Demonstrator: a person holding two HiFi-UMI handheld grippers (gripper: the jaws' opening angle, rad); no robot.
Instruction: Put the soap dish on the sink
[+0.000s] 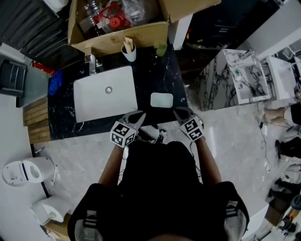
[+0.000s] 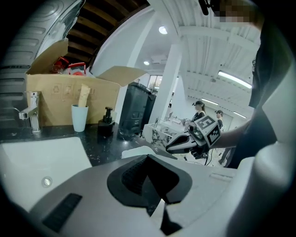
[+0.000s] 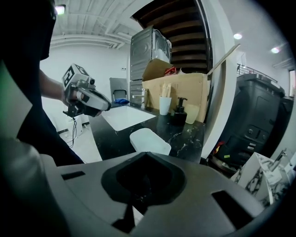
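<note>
Your left gripper (image 1: 139,116) and right gripper (image 1: 178,112) are closed, empty — the soap dish (image 1: 162,100) looks light and slick, so pinch across its rim.

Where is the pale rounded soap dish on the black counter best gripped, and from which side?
Probably across its shorter width, coming down from the front with the nearer right gripper, jaws opened first. The pale rounded-rectangular soap dish lies flat and low, its long side facing the person.

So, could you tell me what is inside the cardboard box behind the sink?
Red-capped items and crumpled clear plastic show at the top of the cardboard box. Whatever lies deeper is covered by them and the box's walls.
</note>
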